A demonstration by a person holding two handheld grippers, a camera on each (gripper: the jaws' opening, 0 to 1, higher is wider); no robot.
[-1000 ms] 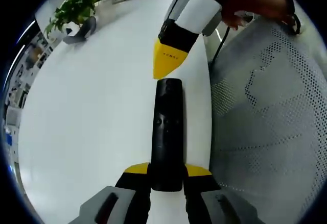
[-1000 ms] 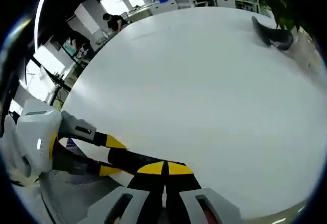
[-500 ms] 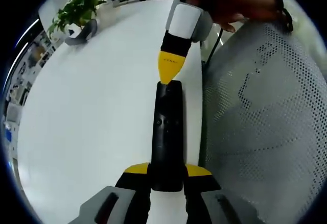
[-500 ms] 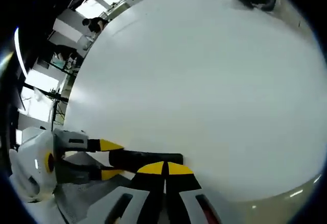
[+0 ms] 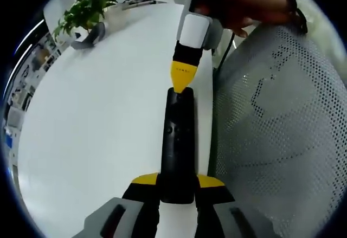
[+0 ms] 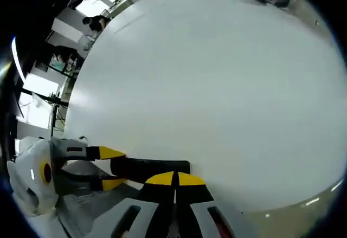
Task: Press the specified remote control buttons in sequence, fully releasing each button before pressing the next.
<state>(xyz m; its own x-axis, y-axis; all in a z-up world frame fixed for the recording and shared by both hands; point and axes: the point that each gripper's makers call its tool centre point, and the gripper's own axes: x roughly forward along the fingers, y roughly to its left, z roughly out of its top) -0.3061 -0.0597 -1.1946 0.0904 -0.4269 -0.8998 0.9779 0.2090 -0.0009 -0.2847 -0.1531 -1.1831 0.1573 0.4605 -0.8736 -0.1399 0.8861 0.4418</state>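
Remote [image 5: 177, 146] sits clamped in my left claw [image 5: 177, 182], its near end pinched between the two yellow-tipped jaws and its long black body running away from me over the white desk [image 5: 97, 129], close to the desk's right edge. I can make out a small cluster of buttons about midway along its top face, too small to read. My right claw [image 5: 182, 81] comes in from the top of the left gripper view, a hand [image 5: 244, 7] wrapped around its body, jaws pressed together into one yellow point that touches the far end of the remote. In the right gripper view I see the same meeting from the other side: the right claw [image 6: 174, 179] closed with no gap between its tips, lying on the remote [image 6: 149, 168], and the left claw [image 6: 107, 167] entering from the left with a jaw on each side of the black body. A perforated grey chair back [image 5: 276, 124] stands just beside the desk edge. At the far corner of the desk are a plant [image 5: 87, 5] and a dark curved object [image 5: 89, 36] next to it.
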